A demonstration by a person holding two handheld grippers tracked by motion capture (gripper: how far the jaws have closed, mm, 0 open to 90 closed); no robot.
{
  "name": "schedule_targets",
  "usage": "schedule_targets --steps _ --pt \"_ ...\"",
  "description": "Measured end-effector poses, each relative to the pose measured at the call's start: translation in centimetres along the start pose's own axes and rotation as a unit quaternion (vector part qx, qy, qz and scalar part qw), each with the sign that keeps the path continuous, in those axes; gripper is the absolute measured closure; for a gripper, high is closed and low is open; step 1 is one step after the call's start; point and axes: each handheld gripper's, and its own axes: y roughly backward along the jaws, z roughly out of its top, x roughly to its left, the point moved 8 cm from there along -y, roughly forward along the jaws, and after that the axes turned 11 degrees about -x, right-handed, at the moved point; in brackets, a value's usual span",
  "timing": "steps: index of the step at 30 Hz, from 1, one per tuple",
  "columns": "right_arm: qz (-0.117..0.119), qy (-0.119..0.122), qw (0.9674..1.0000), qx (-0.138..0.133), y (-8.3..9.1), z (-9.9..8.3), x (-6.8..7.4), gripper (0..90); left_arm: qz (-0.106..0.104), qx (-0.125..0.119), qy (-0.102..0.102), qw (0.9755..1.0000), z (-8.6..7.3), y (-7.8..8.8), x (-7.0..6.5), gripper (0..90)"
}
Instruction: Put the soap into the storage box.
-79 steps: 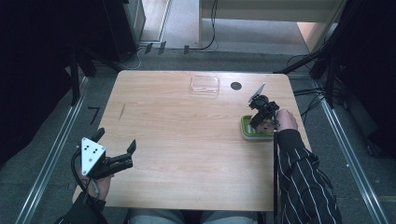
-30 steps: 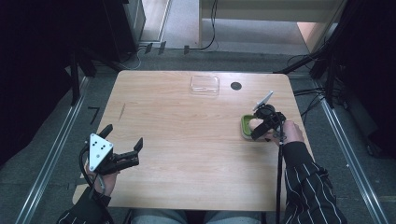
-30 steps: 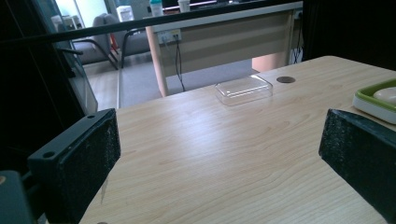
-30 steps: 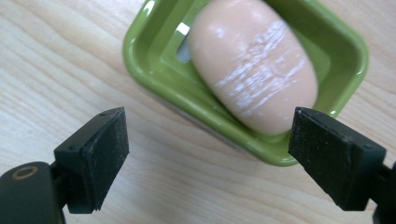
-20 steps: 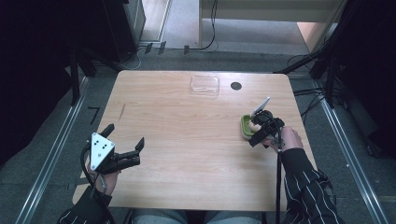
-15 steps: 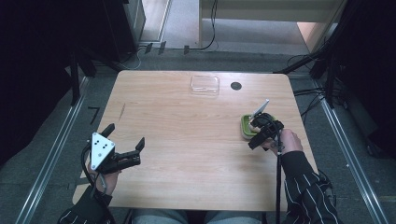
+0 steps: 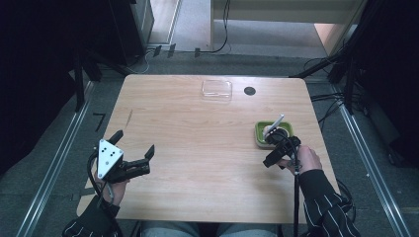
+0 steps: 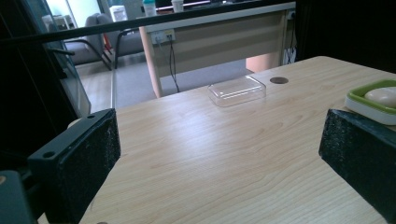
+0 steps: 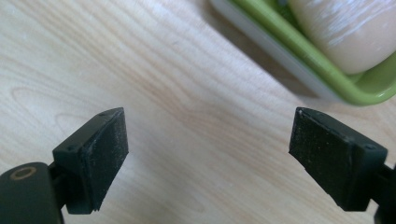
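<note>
Right gripper (image 9: 205,140) jaws open, empty, beside green soap dish (image 9: 299,70) holding pale soap bar (image 9: 345,32). Left gripper (image 8: 219,154) jaws open, idle. Approach dish low, centre jaws over rim before closing.

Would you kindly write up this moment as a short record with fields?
table: light wooden top
right tongs: jaws open, nothing between them, just beside the green dish
green dish: near the table's right edge, holding a pale rounded soap bar
left tongs: jaws open, empty, near the left front corner
clear plastic lid: at the far edge
</note>
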Motion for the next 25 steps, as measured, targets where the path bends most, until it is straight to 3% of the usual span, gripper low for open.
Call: schedule_targets --steps 18,25 --pt "0.001 0.018 0.9995 0.027 -0.4 -3.0 2.4 13.6 -0.008 -0.002 0.001 1.0 0.1 -0.4 -0.4 0.0" --pt "-0.004 0.021 0.9993 0.032 -0.7 -3.3 2.2 13.9 -0.008 -0.001 0.0 1.0 0.1 -0.5 -0.5 0.0"
